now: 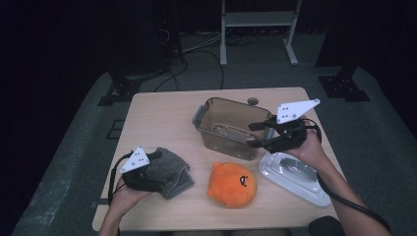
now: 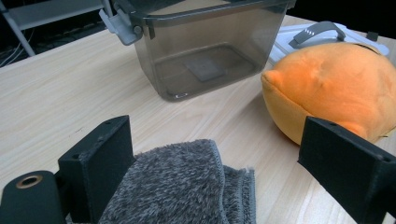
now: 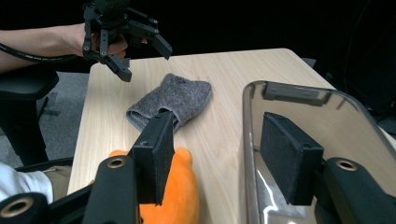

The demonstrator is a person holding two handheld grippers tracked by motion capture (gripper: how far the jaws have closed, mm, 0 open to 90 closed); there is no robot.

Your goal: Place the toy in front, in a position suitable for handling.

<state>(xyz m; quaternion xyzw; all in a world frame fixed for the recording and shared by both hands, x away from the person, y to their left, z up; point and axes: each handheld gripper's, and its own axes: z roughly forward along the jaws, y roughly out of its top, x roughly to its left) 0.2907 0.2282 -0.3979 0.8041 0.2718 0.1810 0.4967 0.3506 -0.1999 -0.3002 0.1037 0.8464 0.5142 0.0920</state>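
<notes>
two open grippers: the left gripper (image 1: pixel 147 164) straddles the grey towel (image 1: pixel 169 171) at the near left, the right gripper (image 1: pixel 259 133), half open and empty, could knock the bin (image 1: pixel 228 128) rim.

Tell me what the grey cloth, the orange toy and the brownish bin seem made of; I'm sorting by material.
Folded grey cloth: looks like fluffy terry or microfibre, with stitched hems. Round orange toy: soft plush fabric, matte and seamed. Brownish see-through bin: probably hard smoky plastic, glossy, with a grey latch.
</notes>
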